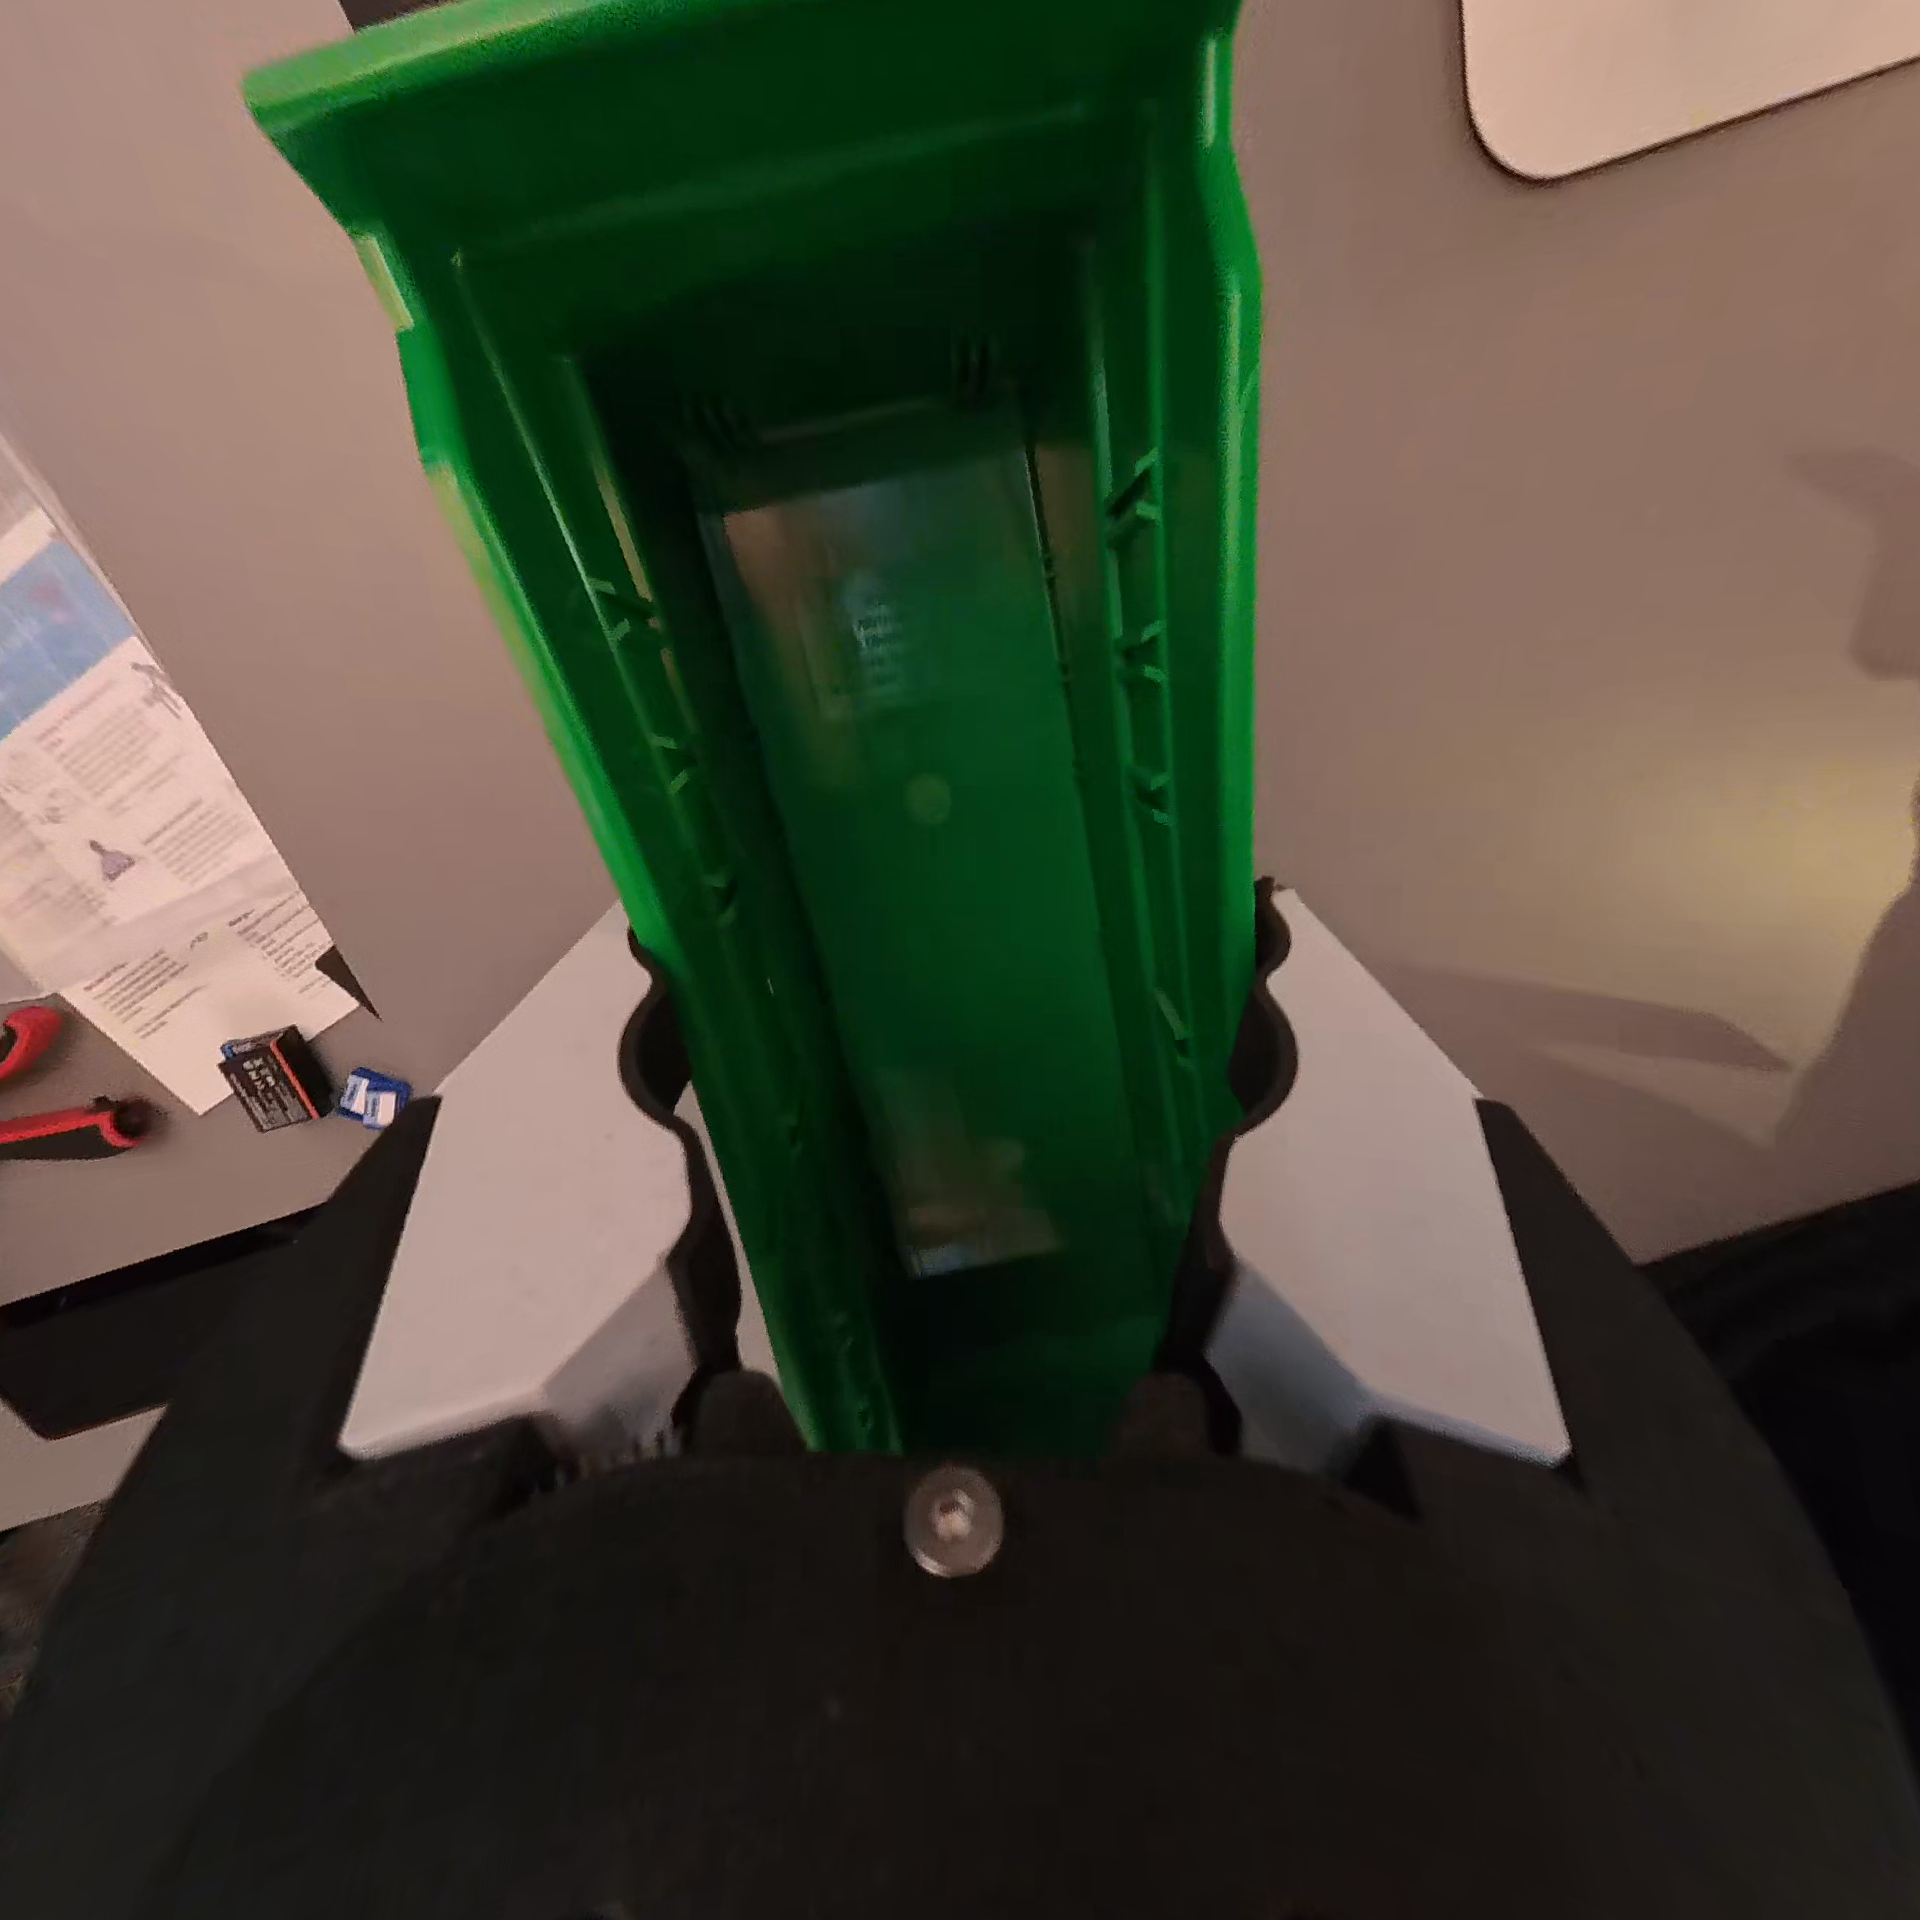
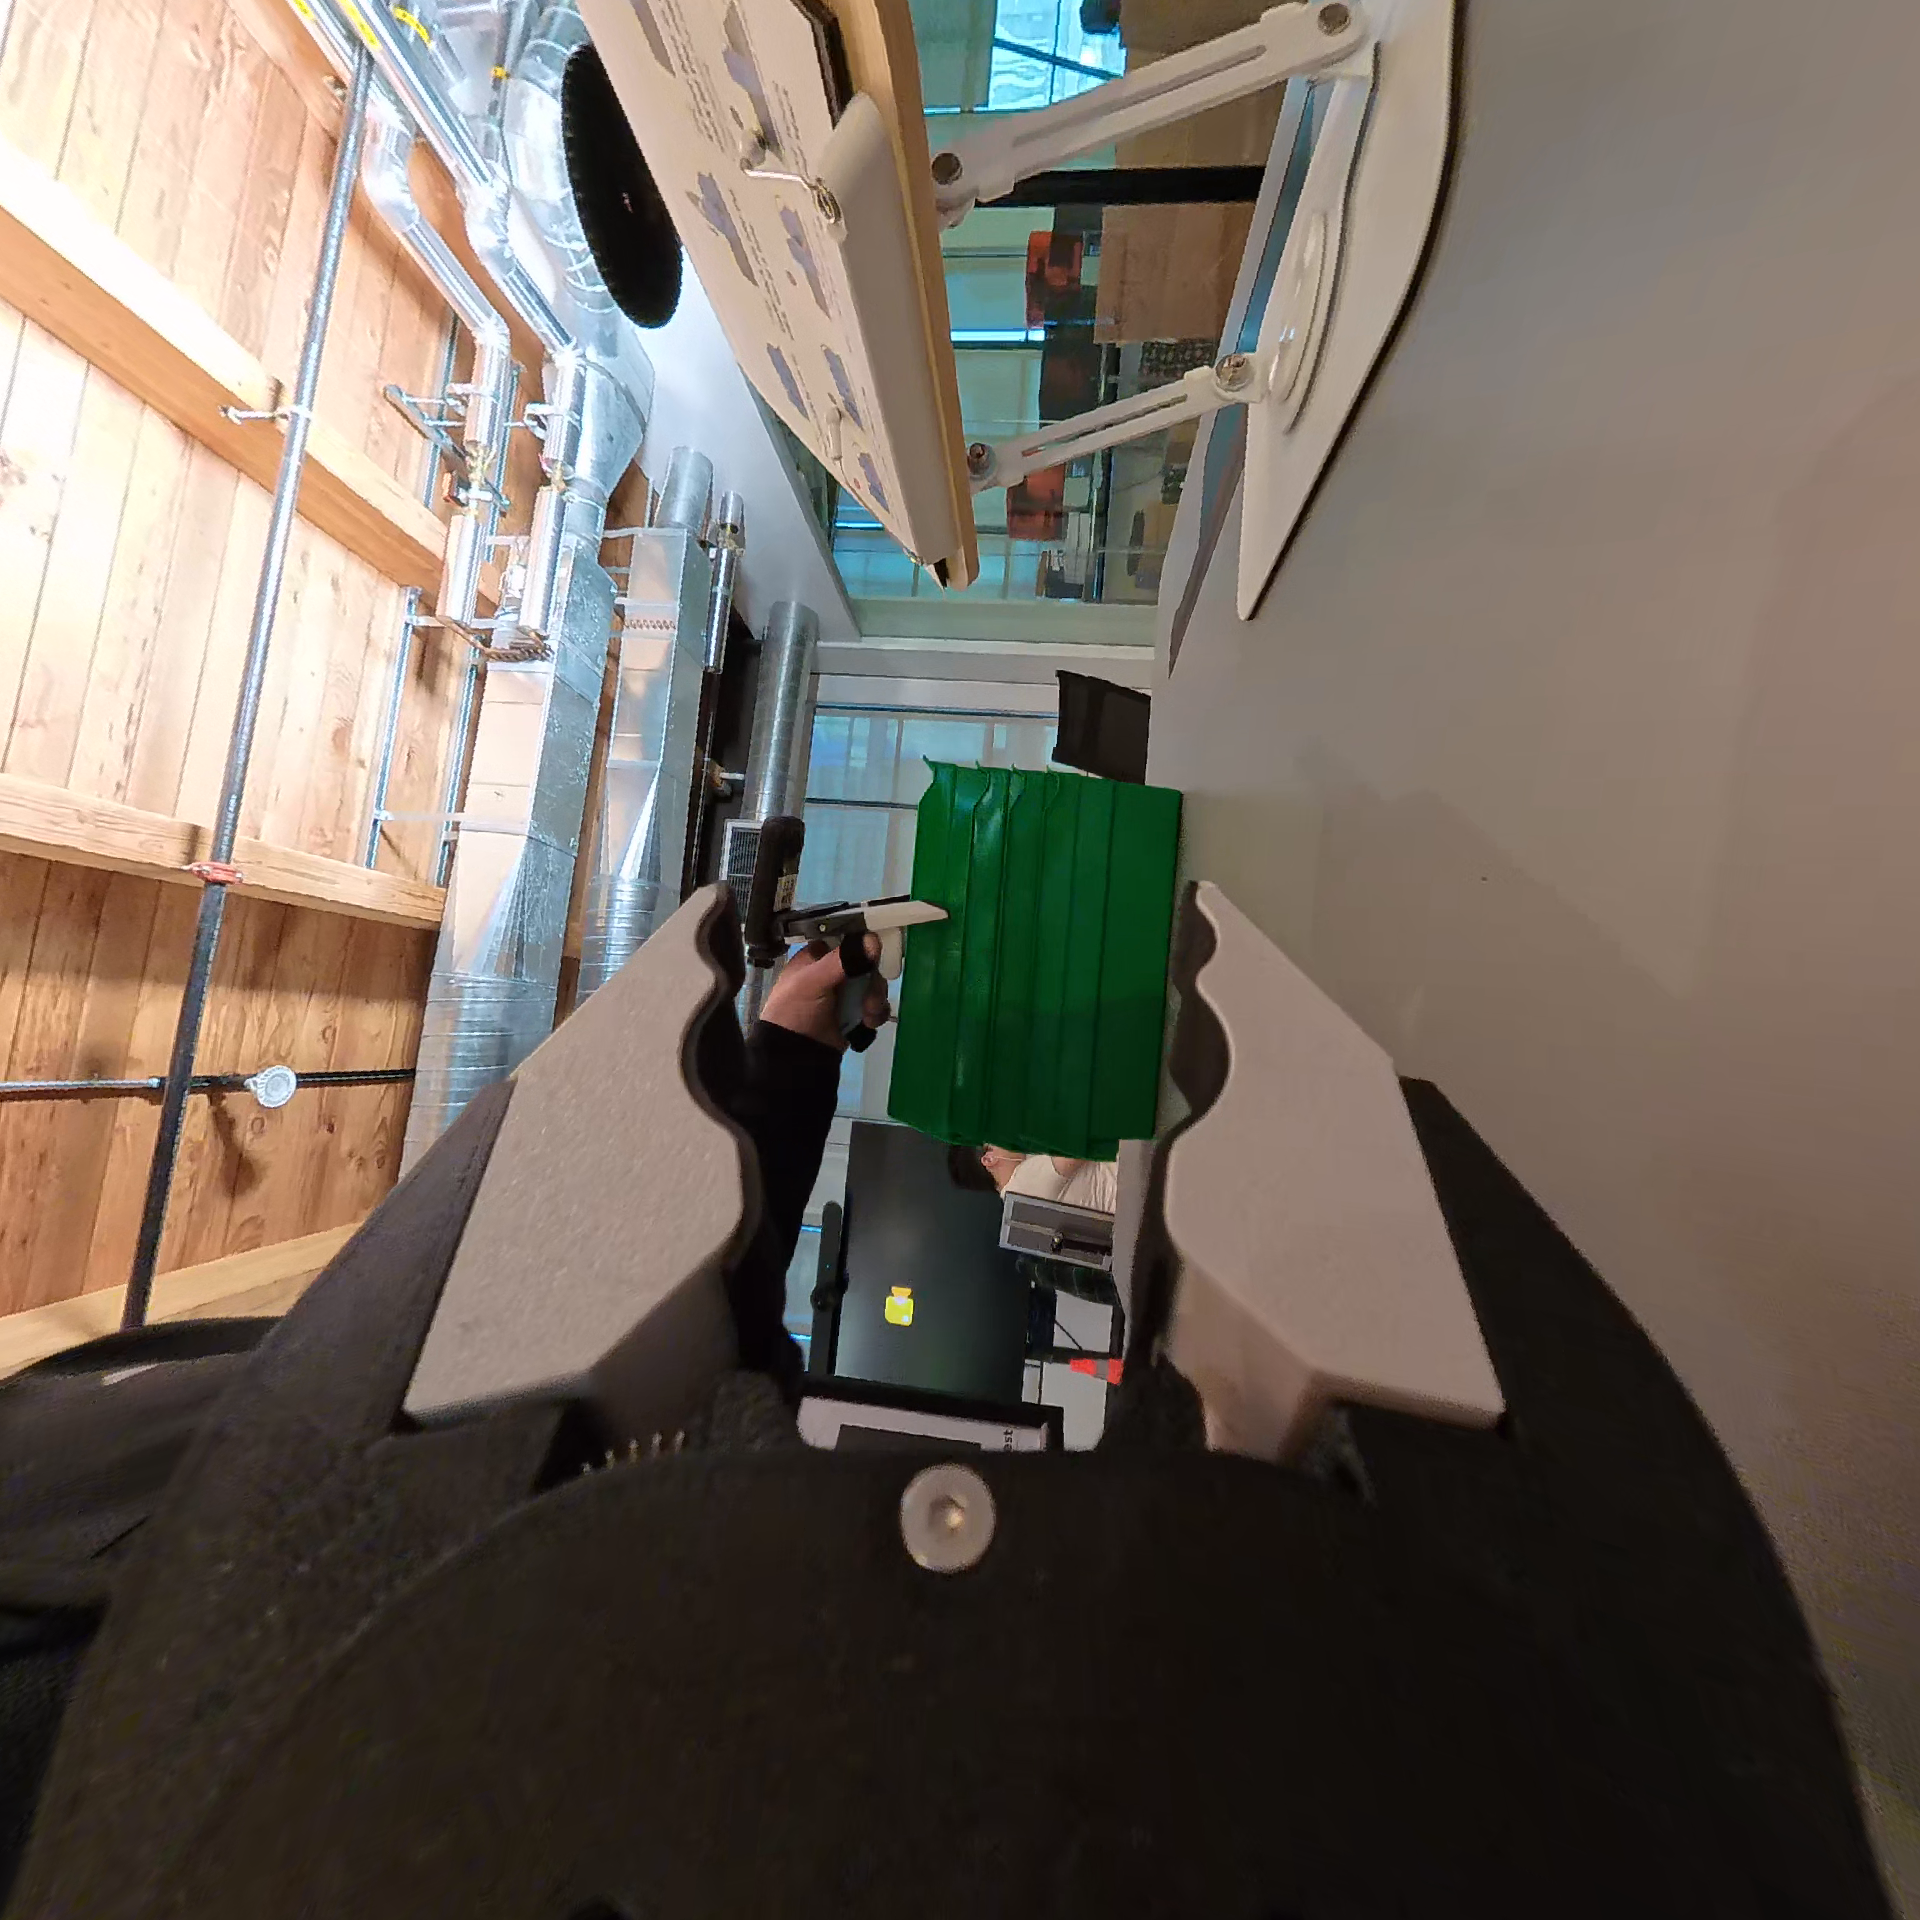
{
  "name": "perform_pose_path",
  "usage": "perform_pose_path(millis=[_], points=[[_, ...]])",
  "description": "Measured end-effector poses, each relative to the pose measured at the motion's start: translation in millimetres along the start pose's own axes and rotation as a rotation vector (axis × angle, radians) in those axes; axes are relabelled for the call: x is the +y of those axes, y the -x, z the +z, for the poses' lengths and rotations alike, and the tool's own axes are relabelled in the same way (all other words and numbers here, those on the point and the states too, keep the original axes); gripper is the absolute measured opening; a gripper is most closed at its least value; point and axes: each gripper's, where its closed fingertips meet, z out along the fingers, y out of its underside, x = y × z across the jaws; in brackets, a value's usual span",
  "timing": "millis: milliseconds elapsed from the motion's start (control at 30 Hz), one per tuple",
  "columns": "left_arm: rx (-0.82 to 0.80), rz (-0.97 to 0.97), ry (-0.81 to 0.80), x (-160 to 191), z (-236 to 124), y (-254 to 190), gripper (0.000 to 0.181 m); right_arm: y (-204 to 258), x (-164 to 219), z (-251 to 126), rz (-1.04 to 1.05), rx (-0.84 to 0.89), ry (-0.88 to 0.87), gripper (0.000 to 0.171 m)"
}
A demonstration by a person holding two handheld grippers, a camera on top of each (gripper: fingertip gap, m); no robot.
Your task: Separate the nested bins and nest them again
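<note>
Left gripper [image 1: 956, 1122] pinches one green bin [image 1: 831, 623]; nested stack [image 2: 1029, 966] sits on the grey worktop [image 2: 1558, 935].
We clamp the bin's side walls, apparently to control it above the worktop; right gripper [image 2: 961, 997], spread and empty, faces the stack.

Green plastic bins [image 2: 1034, 966] nested in a stack, resting on the grey table, ribbed interior visible

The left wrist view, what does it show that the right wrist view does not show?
Only the left wrist view shows the bin's inside, the left gripper clamped on its walls, and a printed sheet. Only the right wrist view shows the open, empty right gripper, the whole nested stack's ribbed side and the wooden wall. Both show the green bins and the grey table.
</note>
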Motion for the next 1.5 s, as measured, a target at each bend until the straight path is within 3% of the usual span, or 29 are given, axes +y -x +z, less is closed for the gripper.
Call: perform_pose_path(millis=[167,300,400,467,600,767,867,933,967,1000,1033,1100,1233,1300,1467,1500], points=[[-0.016,-0.018,-0.059,1,10,1,0.124,-1,3,-2,-0.008,0.006,0.019,0.082],[-0.081,-0.004,-0.208,-17,-38,-11,0.134,-7,19,7,-0.159,0.136,0.163,0.091],[-0.018,0.071,-0.346,-37,-73,-67,0.141,-31,31,10,-0.412,0.355,0.337,0.105],[0.089,0.117,-0.418,-47,-76,-120,0.136,-46,35,10,-0.575,0.485,0.454,0.114],[0.268,0.181,-0.424,-45,-23,-212,0.123,-65,22,17,-0.869,0.648,0.567,0.121],[0.522,0.237,-0.379,-26,79,-303,0.138,-86,-2,37,-1.157,0.736,0.598,0.127],[0.511,0.348,-0.304,-4,134,-332,0.142,-106,-25,41,-1.330,0.868,0.579,0.114],[0.478,0.389,-0.225,11,170,-340,0.155,-120,-31,40,-1.332,0.941,0.588,0.106],[0.441,0.428,-0.326,2,174,-341,0.149,-121,-33,43,-1.325,0.933,0.556,0.112],[0.439,0.421,-0.382,-2,178,-344,0.157,-121,-35,44,-1.331,0.923,0.524,0.108],[0.416,0.394,-0.423,-7,180,-344,0.156,-121,-36,45,-1.336,0.913,0.510,0.107],[0.204,0.424,-0.460,-12,191,-326,0.121,-121,-36,43,-1.339,0.909,0.495,0.110],[0.169,0.382,-0.453,-8,189,-323,0.112,-120,-35,41,-1.341,0.902,0.502,0.112],[0.089,0.311,-0.481,-13,186,-307,0.069,-121,-35,41,-1.342,0.902,0.503,0.112],[0.087,0.360,-0.489,-1,183,-307,0.065,-122,-29,41,-1.353,0.884,0.541,0.121],[0.115,0.366,-0.484,2,183,-310,0.072,-123,-27,42,-1.357,0.877,0.557,0.126]])
